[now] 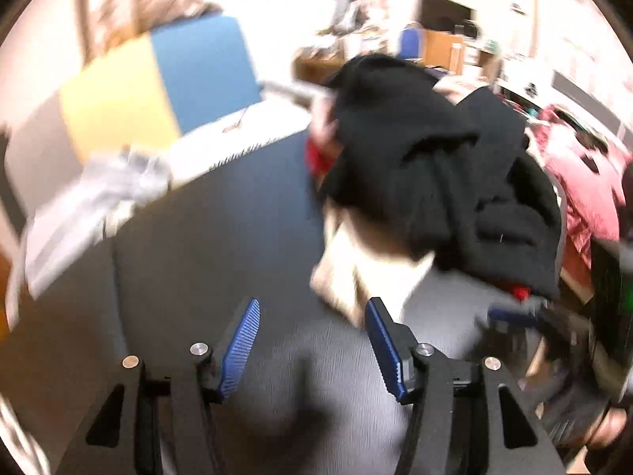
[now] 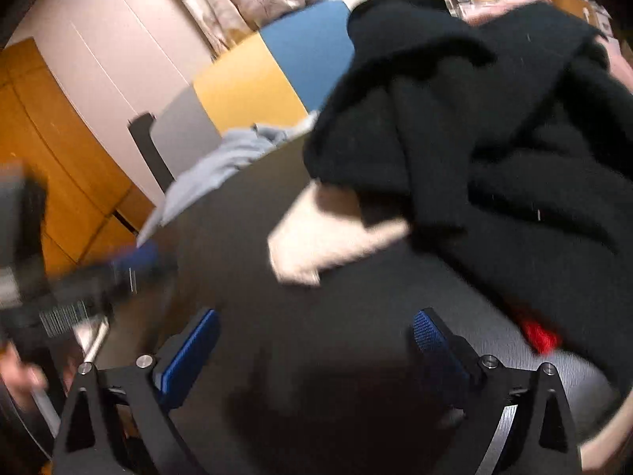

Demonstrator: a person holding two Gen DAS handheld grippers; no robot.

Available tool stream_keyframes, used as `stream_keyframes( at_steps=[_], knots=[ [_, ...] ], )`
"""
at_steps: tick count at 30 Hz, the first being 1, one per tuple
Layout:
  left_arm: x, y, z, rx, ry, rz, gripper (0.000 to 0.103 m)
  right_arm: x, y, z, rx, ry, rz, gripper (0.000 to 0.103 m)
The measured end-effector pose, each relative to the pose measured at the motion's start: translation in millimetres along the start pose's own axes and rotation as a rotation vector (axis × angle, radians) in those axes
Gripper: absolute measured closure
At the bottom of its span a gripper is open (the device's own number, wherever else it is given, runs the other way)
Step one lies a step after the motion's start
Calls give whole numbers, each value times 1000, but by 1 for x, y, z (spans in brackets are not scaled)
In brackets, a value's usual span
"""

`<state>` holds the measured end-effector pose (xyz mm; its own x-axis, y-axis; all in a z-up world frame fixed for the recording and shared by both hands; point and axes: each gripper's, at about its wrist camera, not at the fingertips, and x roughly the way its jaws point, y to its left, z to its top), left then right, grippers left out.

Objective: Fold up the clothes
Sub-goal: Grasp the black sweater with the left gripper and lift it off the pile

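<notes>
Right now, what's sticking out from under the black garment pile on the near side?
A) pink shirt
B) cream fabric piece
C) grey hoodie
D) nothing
B: a cream fabric piece pokes out from under the black garment pile onto the dark table.

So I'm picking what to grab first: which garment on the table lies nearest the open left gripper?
The cream garment, poking out from under the black garment, sits just beyond the left gripper; the grey garment lies off at the table's far-left edge.
</notes>
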<state>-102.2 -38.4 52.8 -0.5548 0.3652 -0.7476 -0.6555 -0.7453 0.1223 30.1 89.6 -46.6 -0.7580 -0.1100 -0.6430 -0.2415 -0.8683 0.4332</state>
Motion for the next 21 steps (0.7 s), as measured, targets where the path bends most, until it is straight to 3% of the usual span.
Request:
stream_keyframes(
  at_steps=[3, 7, 13, 18, 21],
  knots=[
    [3, 0, 28, 55, -44, -64, 46, 2, 3, -5, -25, 22, -41, 0],
    [8, -14, 60, 158, -87, -20, 46, 12, 4, -9, 1, 40, -35, 0],
    [34, -64, 72, 319, -60, 6, 46, 11, -2, -20, 31, 9, 1, 0],
    [33, -74, 63, 415, -96, -13, 46, 9, 4, -30, 3, -37, 21, 0],
    [43, -76, 65, 463, -101, 52, 46, 9, 6, -32, -19, -47, 21, 0]
  ],
)
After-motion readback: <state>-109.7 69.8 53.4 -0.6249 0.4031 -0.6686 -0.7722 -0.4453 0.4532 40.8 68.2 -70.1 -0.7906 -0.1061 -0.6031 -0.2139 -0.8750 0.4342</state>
